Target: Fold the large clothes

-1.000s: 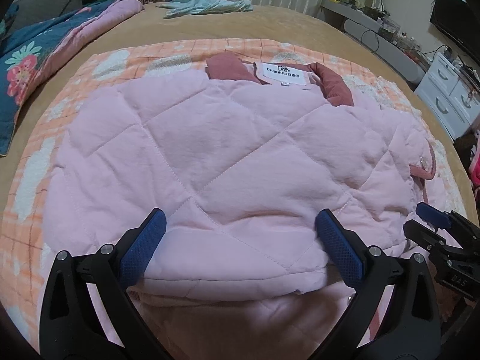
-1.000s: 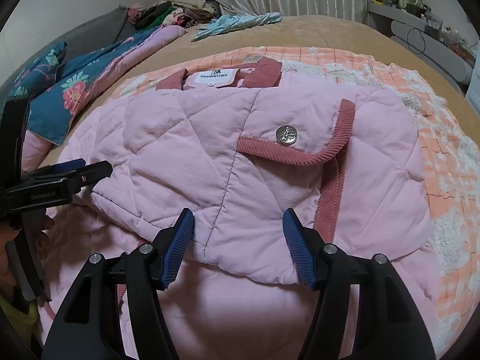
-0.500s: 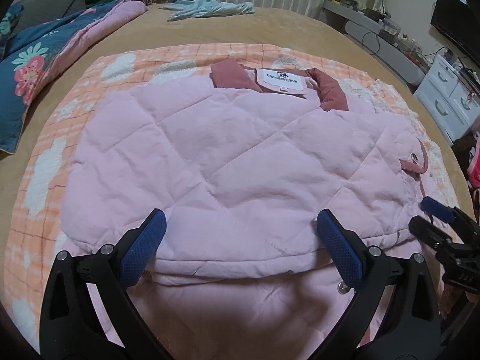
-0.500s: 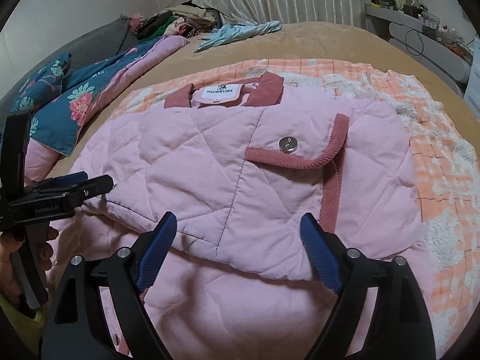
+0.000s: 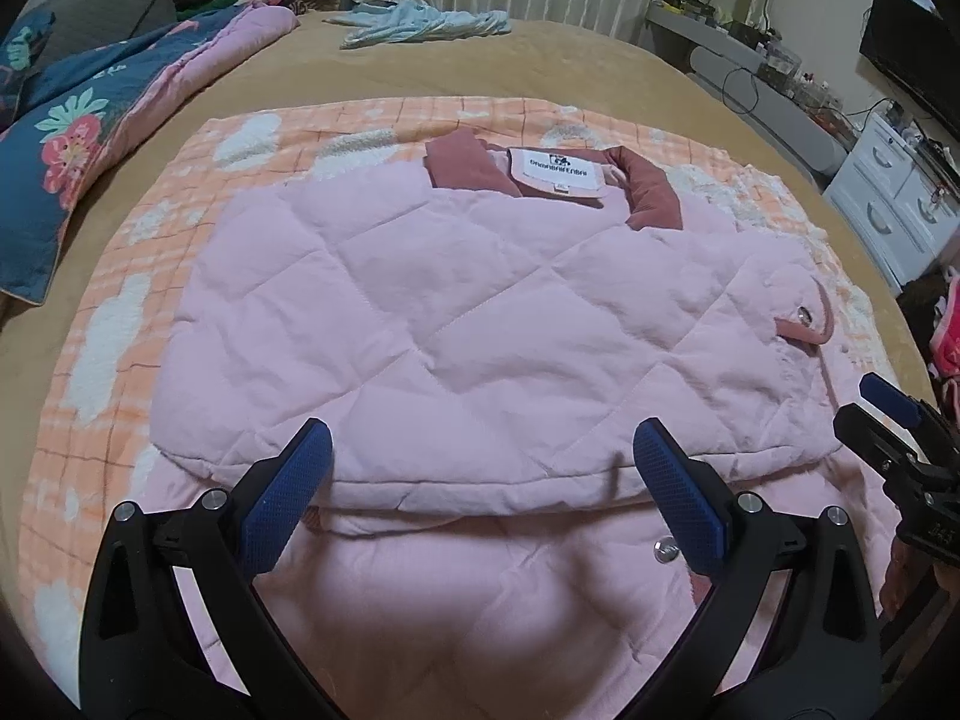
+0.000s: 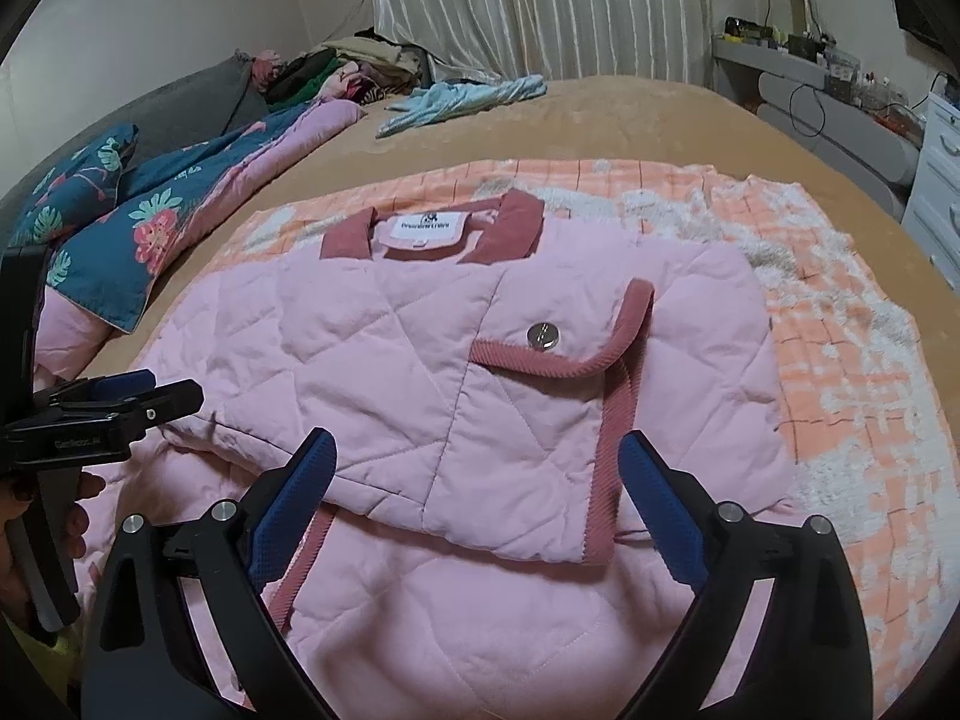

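Note:
A pink quilted jacket (image 5: 468, 324) with a dusty-red collar and white label lies folded on an orange checked blanket (image 5: 120, 324). Its folded upper layer ends in an edge just ahead of both grippers. It also shows in the right wrist view (image 6: 456, 372), with a red-trimmed pocket flap and a metal snap (image 6: 542, 336). My left gripper (image 5: 480, 480) is open and empty above the jacket's near part. My right gripper (image 6: 477, 492) is open and empty above the folded edge. Each gripper shows at the side of the other's view.
The blanket lies on a tan bed (image 5: 570, 66). A blue floral quilt (image 5: 66, 138) lies at the left, a light blue garment (image 5: 420, 24) and a clothes pile at the back. White drawers (image 5: 894, 210) and a cluttered shelf stand at the right.
Both grippers have drawn back and up from the jacket. The right gripper's jaws have opened wider. The jacket stays folded.

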